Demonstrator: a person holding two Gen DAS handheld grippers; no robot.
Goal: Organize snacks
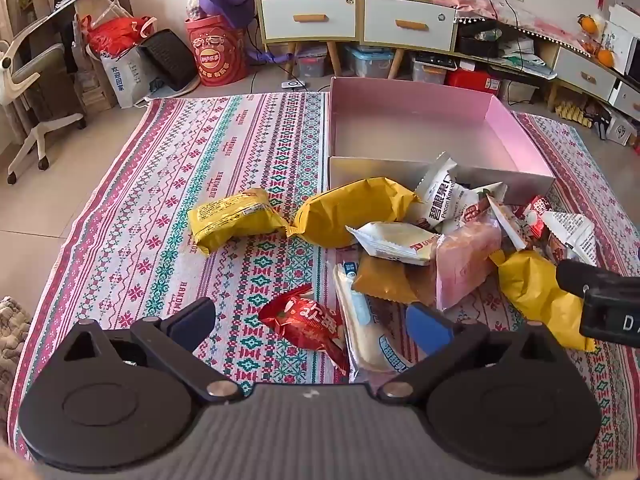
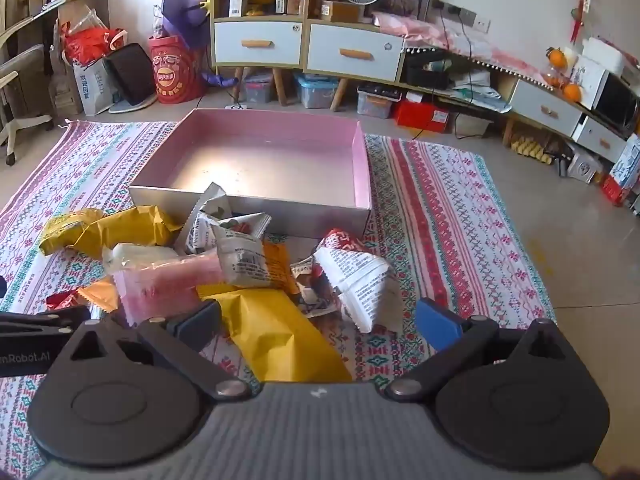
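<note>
A heap of snack packets lies on the patterned cloth (image 1: pixel 168 184) in front of an empty pink box (image 1: pixel 400 136). My left gripper (image 1: pixel 314 322) is open low over the cloth, with a red packet (image 1: pixel 304 320) lying between its fingers, untouched. Two yellow packets (image 1: pixel 236 222) (image 1: pixel 354 210) lie beyond it, left of the heap. In the right wrist view my right gripper (image 2: pixel 316 326) is open over a yellow packet (image 2: pixel 276 336), with a pink packet (image 2: pixel 160 284) and a white printed packet (image 2: pixel 360 280) just ahead. The pink box (image 2: pixel 260 160) stands behind them.
White-drawered cabinets (image 1: pixel 308 16) and a low shelf with storage bins (image 2: pixel 316 90) line the far wall. A red bucket (image 1: pixel 216 54), bags and an office chair (image 1: pixel 32 80) stand at the back left. Bare floor tiles surround the cloth.
</note>
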